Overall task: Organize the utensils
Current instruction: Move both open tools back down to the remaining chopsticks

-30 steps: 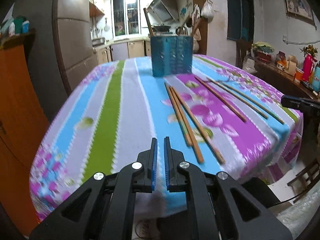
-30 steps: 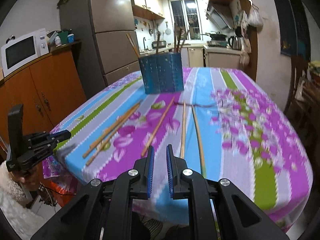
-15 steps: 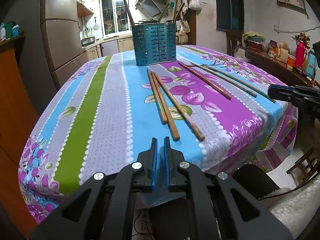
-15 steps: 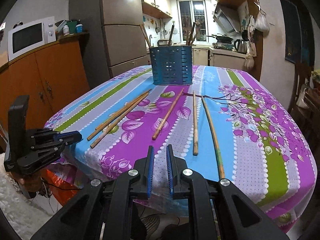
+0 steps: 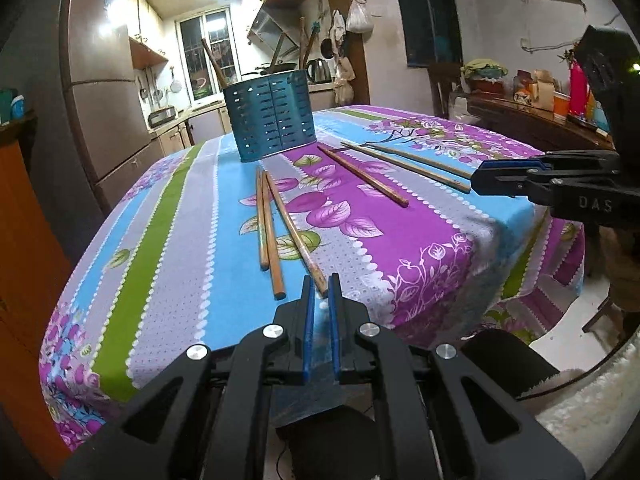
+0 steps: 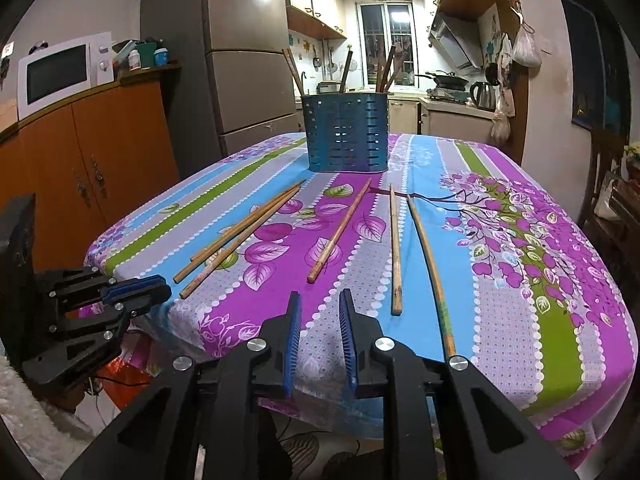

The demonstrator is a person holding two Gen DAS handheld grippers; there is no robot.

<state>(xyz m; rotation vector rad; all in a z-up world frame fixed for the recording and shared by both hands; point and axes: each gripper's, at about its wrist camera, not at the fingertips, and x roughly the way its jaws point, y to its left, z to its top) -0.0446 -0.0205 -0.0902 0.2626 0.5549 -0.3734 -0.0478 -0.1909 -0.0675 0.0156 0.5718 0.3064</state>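
Several wooden chopsticks (image 5: 294,229) lie loose on the flowered tablecloth (image 5: 172,264); they also show in the right wrist view (image 6: 339,231). A blue slotted utensil holder (image 5: 269,120) stands at the far end with a few chopsticks upright in it; it also shows in the right wrist view (image 6: 345,136). My left gripper (image 5: 319,288) is slightly open and empty, its tips at the near end of one chopstick. My right gripper (image 6: 319,305) is open and empty, just short of the near end of a middle chopstick. Each gripper shows in the other's view, left gripper (image 6: 138,293), right gripper (image 5: 504,176).
The table's near edge (image 6: 280,360) lies just under both grippers. A fridge (image 6: 248,60) and an orange cabinet (image 6: 88,160) with a microwave (image 6: 60,70) stand to the left. A wooden sideboard (image 5: 536,120) with bottles stands to the right.
Both grippers have moved forward and lower toward the table's near edge. Both have opened from nearly shut, the right one more widely.
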